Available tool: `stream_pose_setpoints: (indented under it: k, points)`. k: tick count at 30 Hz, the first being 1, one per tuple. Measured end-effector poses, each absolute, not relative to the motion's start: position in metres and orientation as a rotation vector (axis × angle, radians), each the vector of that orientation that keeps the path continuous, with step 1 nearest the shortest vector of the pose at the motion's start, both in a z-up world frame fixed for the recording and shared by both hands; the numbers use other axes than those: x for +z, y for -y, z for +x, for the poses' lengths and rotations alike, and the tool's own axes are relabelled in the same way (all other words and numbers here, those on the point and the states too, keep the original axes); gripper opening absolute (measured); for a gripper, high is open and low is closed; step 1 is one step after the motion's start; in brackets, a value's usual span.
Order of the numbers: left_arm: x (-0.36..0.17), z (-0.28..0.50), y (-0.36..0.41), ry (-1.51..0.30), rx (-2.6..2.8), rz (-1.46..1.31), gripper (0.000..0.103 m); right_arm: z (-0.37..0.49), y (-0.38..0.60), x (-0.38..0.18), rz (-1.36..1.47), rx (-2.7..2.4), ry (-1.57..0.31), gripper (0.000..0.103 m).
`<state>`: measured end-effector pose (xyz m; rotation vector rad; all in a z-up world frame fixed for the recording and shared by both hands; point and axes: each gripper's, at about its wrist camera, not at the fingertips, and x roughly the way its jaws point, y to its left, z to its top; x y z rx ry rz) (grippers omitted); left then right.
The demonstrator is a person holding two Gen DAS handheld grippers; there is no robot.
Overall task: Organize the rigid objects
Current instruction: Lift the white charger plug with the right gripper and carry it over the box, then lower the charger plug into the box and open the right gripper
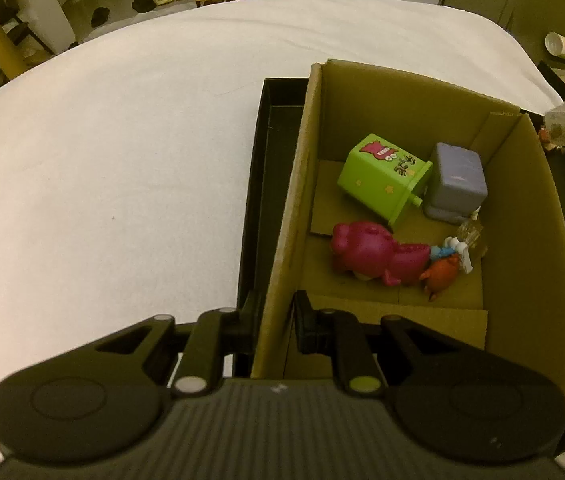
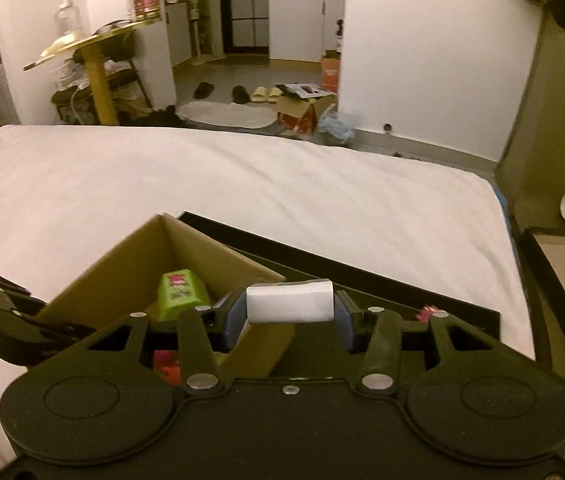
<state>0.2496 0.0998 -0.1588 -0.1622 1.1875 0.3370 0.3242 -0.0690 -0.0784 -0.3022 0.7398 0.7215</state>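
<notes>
The right claw (image 2: pixel 289 306), clamped on a white block (image 2: pixel 289 303), might drop it outside the cardboard box (image 1: pixel 530 216); the left claw (image 1: pixel 278 320) pinched the box wall, probably steadying it.

Right gripper (image 2: pixel 289 312) clamps a white block (image 2: pixel 289 302) crosswise between its blue pads (image 2: pixel 343 318), above a cardboard box (image 2: pixel 122 264) holding a green toy bin (image 2: pixel 180 294); box rests in a black tray (image 2: pixel 362 276) on a white bed (image 2: pixel 242 176)

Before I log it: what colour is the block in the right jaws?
White block; right wrist view.
</notes>
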Motion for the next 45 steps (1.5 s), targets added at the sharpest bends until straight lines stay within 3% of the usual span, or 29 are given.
stream_pose_setpoints:
  k: [36, 45]
  points:
    - [-0.157, 0.244, -0.107, -1.166, 0.303, -0.192, 0.015, 0.295, -0.035, -0.123, -0.68, 0.949, -0.937, 0.046]
    - [-0.157, 0.242, -0.108, -1.161, 0.298, -0.194, 0.015, 0.3, -0.029, -0.114, -0.634, 0.927, -0.93, 0.049]
